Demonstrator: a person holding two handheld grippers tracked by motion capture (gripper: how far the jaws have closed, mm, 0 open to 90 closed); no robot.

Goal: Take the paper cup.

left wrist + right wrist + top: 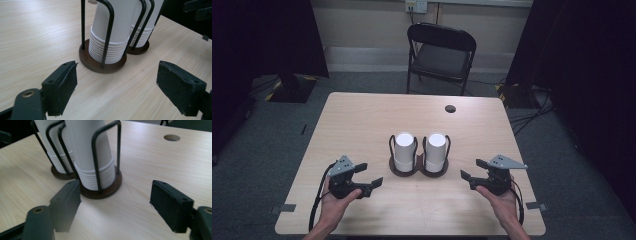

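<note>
Two stacks of white paper cups (420, 150), each upended in its own wire holder, stand side by side mid-table, between my left gripper (364, 176) and my right gripper (476, 171), both with jaws spread and nothing in them. I judge this the approach: next I must close in on a stack. My gripper views show the stacked rims (106, 48), which the high view lacks.

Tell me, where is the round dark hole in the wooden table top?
In the high view, the round dark hole lies near the far edge of the light wooden table, right of centre, beyond the right stack of white paper cups.
</note>
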